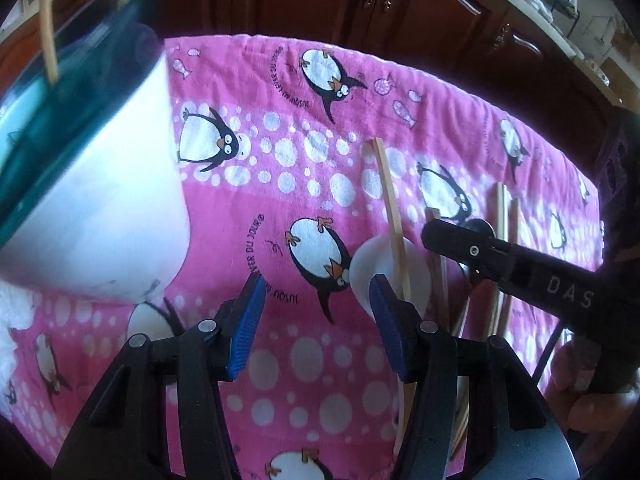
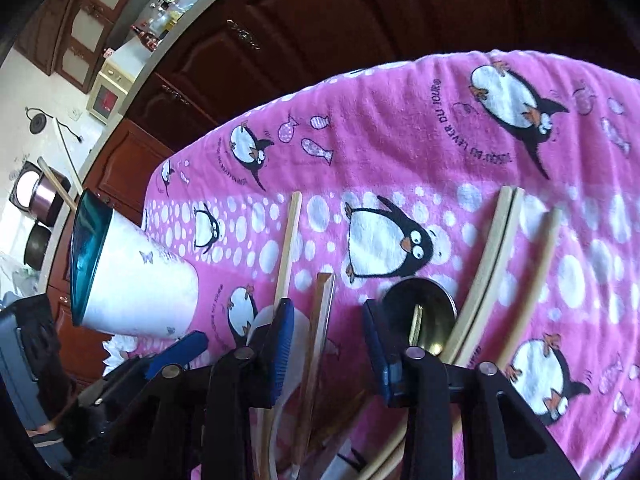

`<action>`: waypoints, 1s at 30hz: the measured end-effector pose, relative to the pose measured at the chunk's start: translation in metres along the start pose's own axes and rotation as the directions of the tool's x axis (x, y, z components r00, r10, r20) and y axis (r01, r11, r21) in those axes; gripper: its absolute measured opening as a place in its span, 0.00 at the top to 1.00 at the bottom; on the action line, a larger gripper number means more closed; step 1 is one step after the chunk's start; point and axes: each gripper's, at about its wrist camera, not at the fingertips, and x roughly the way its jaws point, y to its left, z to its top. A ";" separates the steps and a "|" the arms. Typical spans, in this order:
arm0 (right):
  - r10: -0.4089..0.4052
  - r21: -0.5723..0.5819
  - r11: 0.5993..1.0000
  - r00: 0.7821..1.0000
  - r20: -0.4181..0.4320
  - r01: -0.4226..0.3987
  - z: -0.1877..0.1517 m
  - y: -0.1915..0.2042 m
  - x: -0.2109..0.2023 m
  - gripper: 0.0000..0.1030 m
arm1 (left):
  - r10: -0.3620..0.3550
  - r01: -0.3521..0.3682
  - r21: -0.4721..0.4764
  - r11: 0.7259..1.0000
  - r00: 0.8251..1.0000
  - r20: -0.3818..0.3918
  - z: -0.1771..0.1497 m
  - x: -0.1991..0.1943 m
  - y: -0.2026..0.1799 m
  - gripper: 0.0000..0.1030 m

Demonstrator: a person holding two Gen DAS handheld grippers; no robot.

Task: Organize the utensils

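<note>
Nearest the lens in the right wrist view, the right gripper (image 2: 326,344) hangs with its blue pads set to a narrow gap, and one wooden chopstick (image 2: 318,336) runs up between them; whether the pads already press on it I cannot tell, so I would not call it gripped. That stick's long axis lies almost along the gripper's pointing line, away from the person, so the jaws straddle it across its width, which is the relation a pinch needs. Just left of the stick lies a white spoon (image 2: 264,322); just right of it a dark metal spoon (image 2: 420,306); further right of it, a pair of chopsticks (image 2: 496,256) and a single one (image 2: 536,276) lie near-parallel on the pink penguin towel (image 2: 400,128). The left gripper (image 1: 316,320) is wide open and empty, hovering over bare towel left of the stick, so the right hand is clearly the nearer one. Farthest left of the stick stands the white cup (image 2: 136,284) with its teal rim, one chopstick (image 2: 56,184) already leaning in it, the likely destination.
</note>
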 end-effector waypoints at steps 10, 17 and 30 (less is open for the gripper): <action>0.035 -0.012 0.999 0.999 0.013 -0.035 0.000 -0.013 -0.010 0.88 | -0.055 0.055 0.018 0.998 0.998 -0.010 0.013 0.018 -0.009 0.70; 0.047 0.009 0.999 0.998 0.038 -0.048 -0.006 -0.024 -0.031 0.88 | -0.076 0.077 0.083 0.994 0.997 -0.020 0.014 0.011 -0.024 0.97; 0.087 -0.020 0.996 0.990 0.109 -0.085 -0.033 -0.006 -0.081 0.89 | -0.162 0.158 0.086 0.984 0.986 0.046 -0.019 -0.062 0.006 1.00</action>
